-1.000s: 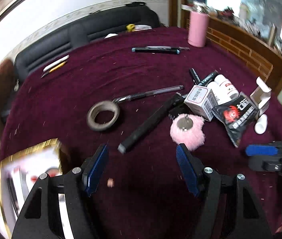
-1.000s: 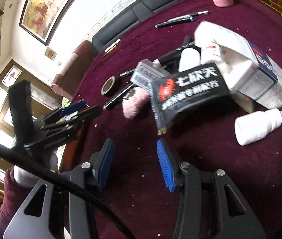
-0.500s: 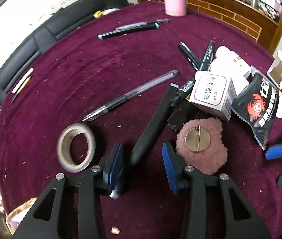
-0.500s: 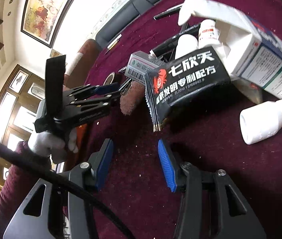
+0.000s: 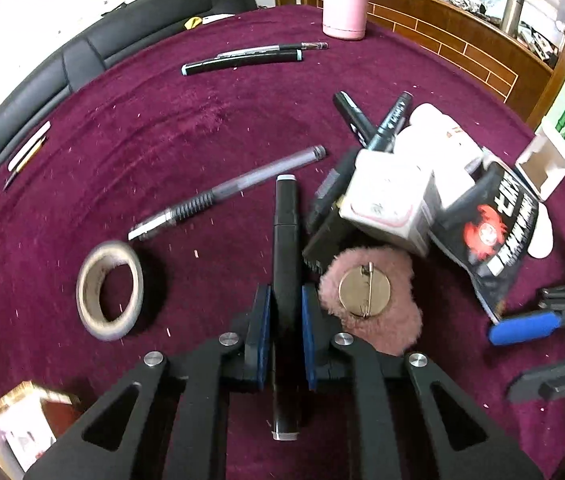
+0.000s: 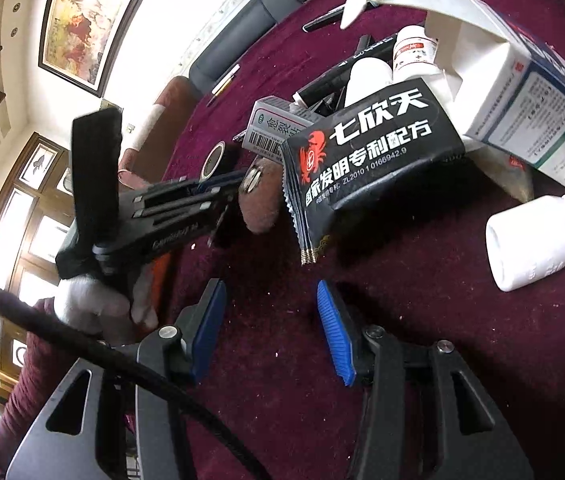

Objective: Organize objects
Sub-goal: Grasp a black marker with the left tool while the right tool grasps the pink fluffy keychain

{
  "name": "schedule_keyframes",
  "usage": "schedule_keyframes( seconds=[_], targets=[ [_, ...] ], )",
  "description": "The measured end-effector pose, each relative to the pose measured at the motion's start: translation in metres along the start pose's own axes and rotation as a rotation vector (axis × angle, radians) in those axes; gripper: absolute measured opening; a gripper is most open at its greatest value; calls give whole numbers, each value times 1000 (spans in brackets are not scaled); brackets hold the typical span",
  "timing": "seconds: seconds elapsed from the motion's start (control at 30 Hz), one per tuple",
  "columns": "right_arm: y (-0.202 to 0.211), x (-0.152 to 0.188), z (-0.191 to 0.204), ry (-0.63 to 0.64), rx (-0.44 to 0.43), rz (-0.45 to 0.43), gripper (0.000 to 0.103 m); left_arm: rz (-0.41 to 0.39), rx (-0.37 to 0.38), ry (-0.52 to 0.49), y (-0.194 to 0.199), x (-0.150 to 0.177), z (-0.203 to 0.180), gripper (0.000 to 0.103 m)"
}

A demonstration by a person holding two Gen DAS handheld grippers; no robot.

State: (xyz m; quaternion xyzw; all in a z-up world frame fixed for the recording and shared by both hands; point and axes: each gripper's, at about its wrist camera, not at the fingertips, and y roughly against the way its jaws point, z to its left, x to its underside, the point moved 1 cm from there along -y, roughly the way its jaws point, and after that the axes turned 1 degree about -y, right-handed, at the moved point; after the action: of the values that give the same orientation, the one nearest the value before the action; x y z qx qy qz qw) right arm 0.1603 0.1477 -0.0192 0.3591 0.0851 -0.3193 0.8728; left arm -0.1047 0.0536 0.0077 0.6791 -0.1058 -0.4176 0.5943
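The left gripper [image 5: 286,316] is clamped on a black marker [image 5: 285,240] lying on the maroon table [image 5: 162,128], between tape [image 5: 108,290] and a pink puff [image 5: 370,300]. The right gripper [image 6: 270,328] hovers with jaws apart, nothing between them, near a black sachet [image 6: 366,160].

Left tool [image 5: 286,316] now around marker [image 5: 285,240]

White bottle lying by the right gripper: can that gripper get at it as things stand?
Probably yes. The right gripper is open with nothing between its pads, and the white bottle lies on its side on bare cloth just ahead to its right. The black sachet sits off to the left, clear of it.
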Motion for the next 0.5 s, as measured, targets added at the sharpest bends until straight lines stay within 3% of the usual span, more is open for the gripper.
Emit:
schedule_keyframes(
  seconds=[0.17,0.33,0.5],
  targets=[
    [2,1,8,34,28,-6,47,-3,7,117,18,29,0,11],
    [6,1,51,142,18,1,47,0,15,192,45,76,-16,11],
    [-29,-26,73,154,152,37,48,-21,35,264,59,102,-28,11]
  ],
)
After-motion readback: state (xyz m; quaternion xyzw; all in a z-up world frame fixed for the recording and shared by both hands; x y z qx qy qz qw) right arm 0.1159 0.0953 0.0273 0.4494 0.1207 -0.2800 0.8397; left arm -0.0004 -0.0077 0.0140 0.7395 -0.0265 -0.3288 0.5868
